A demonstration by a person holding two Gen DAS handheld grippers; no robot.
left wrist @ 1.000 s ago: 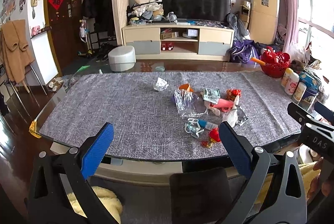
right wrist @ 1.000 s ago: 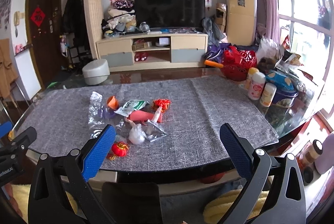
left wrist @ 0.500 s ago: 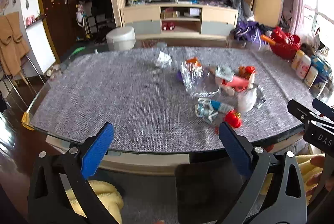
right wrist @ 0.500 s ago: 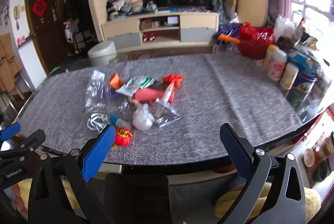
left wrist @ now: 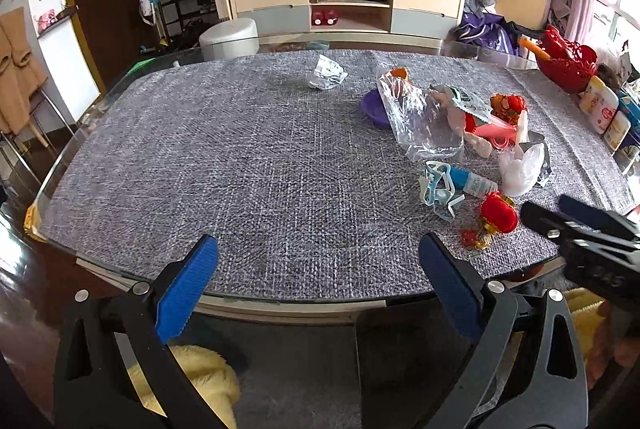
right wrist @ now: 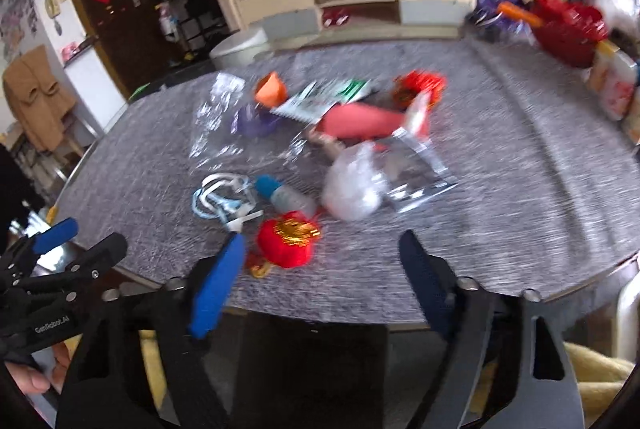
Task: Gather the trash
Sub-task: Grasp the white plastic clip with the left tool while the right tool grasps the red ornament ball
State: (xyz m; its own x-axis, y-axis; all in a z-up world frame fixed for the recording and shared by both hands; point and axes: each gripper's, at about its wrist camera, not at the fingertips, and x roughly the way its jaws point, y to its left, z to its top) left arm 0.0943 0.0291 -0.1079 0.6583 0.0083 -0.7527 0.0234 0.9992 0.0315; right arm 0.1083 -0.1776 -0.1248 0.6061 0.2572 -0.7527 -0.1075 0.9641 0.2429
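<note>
From the left wrist camera, the left gripper (left wrist: 316, 279) hangs over the near edge of the table (left wrist: 280, 305) with its blue pads spread wide and nothing between them. The grey cloth (left wrist: 240, 169) in front of it is bare on its left half. The trash lies toward the right end: a crumpled white wrapper (left wrist: 326, 73) alone near the far edge, a clear plastic bag (left wrist: 416, 125) over a purple dish (left wrist: 372, 105), a pink tube (left wrist: 496, 131), a white plastic wad (left wrist: 520, 165), a face mask (left wrist: 438, 189) touching a small blue-capped bottle (left wrist: 472, 183), and a red lantern ornament (left wrist: 498, 215) close to the near edge. The right gripper's fingertips (left wrist: 576, 217) reach in just beside that ornament. A red basket (left wrist: 568, 65) and several jars (left wrist: 600, 105) stand at the far right corner.

The right wrist picture is blurred. The right gripper (right wrist: 320, 285) is above the near edge, its jaws closing with nothing between the pads. The red lantern ornament (right wrist: 286, 243) lies just ahead of the left pad, the face mask (right wrist: 220, 199) and bottle (right wrist: 284, 197) beyond it. The left gripper (right wrist: 76, 241) shows at the left edge.
</note>
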